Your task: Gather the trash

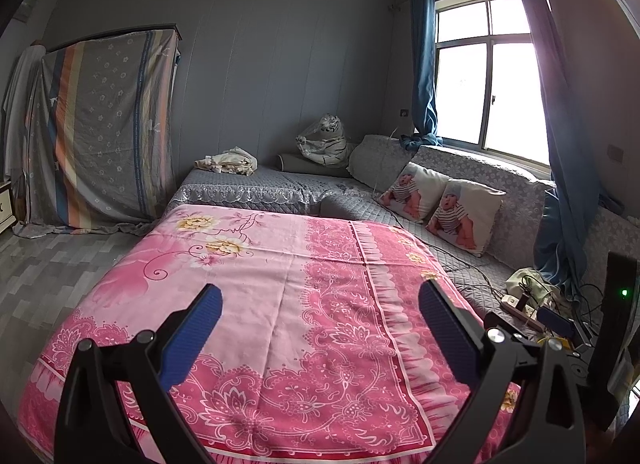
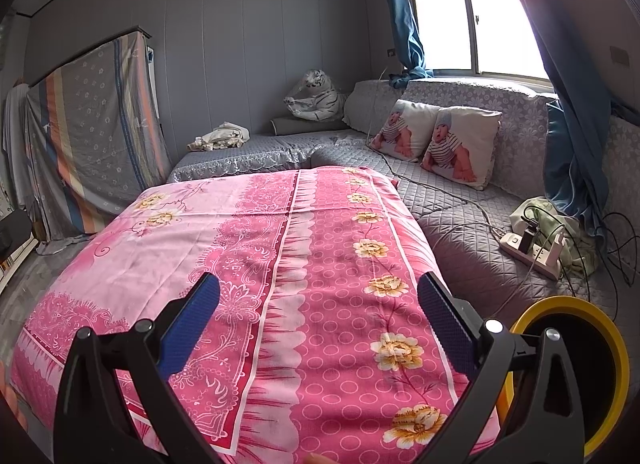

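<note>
**Hovering Over a Pink Sheet, Both Claws Wide Apart**

Hanging above the pink floral sheet [image 1: 288,304], the left gripper [image 1: 320,300] had its blue-padded fingers [image 1: 200,328] spread wide, with nothing between them. At the far left of its view a striped cloth [image 1: 100,131] draped a tall piece of furniture against the grey wall. Further right, a crumpled pale cloth [image 1: 228,161] lay on the grey quilted sofa [image 1: 280,183], and beside it sat a plush white tiger [image 1: 326,141] wrapped in clear plastic. Two cushions [image 1: 440,203] printed with a baby leaned on the sofa back below the window [image 1: 488,75], which was framed by blue curtains [image 1: 424,63]. At the right edge a white power strip [image 1: 520,308] lay among tangled cables.

The right gripper [image 2: 320,300] was likewise held over the sheet [image 2: 240,244], jaws parted and empty. In its view the same tiger [image 2: 316,99], cushions [image 2: 436,139] and power strip [image 2: 528,252] ran across from centre to right. At the lower right, partly behind the gripper's frame, stood a round container with a yellow rim [image 2: 580,304] and a dark inside; it sat just beside the sheet's edge. No trash item could be told apart in either view; the sheet's surface under both claws showed only its printed pattern.
</note>
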`<state>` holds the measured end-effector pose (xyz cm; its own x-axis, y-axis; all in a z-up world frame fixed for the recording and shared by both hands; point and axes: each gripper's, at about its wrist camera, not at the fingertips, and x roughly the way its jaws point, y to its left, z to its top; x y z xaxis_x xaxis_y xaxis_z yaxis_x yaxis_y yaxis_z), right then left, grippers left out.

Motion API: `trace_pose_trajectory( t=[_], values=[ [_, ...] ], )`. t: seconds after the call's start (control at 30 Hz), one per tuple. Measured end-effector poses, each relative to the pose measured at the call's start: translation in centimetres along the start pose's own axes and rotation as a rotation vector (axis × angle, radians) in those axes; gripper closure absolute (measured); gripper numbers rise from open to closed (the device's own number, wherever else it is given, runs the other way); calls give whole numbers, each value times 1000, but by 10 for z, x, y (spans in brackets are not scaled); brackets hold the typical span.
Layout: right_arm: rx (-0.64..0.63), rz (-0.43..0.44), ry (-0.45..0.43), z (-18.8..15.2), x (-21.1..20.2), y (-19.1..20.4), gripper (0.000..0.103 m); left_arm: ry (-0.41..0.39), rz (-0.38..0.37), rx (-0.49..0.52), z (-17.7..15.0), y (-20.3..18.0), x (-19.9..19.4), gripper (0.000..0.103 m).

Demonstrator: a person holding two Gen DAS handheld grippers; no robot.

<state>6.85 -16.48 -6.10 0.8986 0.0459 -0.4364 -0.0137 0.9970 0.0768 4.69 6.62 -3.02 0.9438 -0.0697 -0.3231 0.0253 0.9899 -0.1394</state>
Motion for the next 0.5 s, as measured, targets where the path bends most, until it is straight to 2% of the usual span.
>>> trace_pose_trajectory(
  t=[0.5],
  values=[
    [9, -1, 12, -3, 3, 1, 9, 6, -19, -8, 0, 5, 4, 8]
  ],
)
